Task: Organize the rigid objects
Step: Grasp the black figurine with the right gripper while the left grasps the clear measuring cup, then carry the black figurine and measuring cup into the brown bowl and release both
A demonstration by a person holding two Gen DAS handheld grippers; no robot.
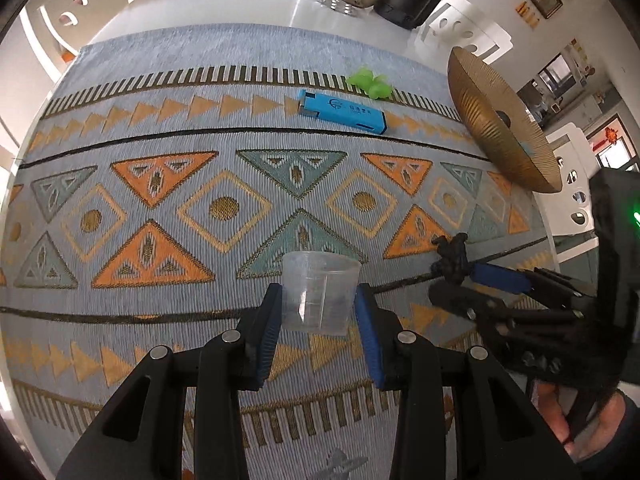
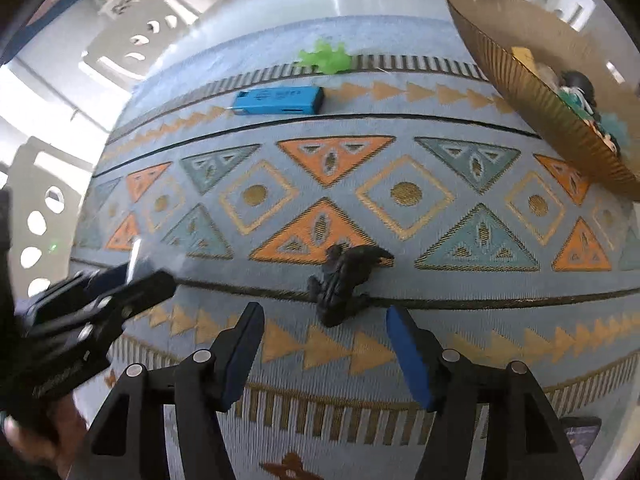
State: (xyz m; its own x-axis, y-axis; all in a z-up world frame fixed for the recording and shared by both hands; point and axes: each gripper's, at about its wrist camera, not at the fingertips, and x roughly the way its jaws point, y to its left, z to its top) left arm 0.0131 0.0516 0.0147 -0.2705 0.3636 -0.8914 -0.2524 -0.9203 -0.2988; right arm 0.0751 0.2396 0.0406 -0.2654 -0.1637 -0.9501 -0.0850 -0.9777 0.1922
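Clear plastic cup [image 1: 320, 292] pinched between left gripper [image 1: 318, 320] pads above the patterned table runner [image 1: 224, 168], right gripper [image 2: 325, 354] jaws spread, black toy figure [image 2: 344, 284] lying just beyond its tips, blue box [image 1: 342, 111] near far edge, gold bowl [image 2: 532, 92] at far right corner.

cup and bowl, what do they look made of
Cup: looks like clear, slightly frosted plastic; the rug pattern shows through and moulded measuring lines mark its wall. Bowl: amber-brown, finely ribbed, semi-translucent with a sheen, so likely tinted glass, possibly plastic.
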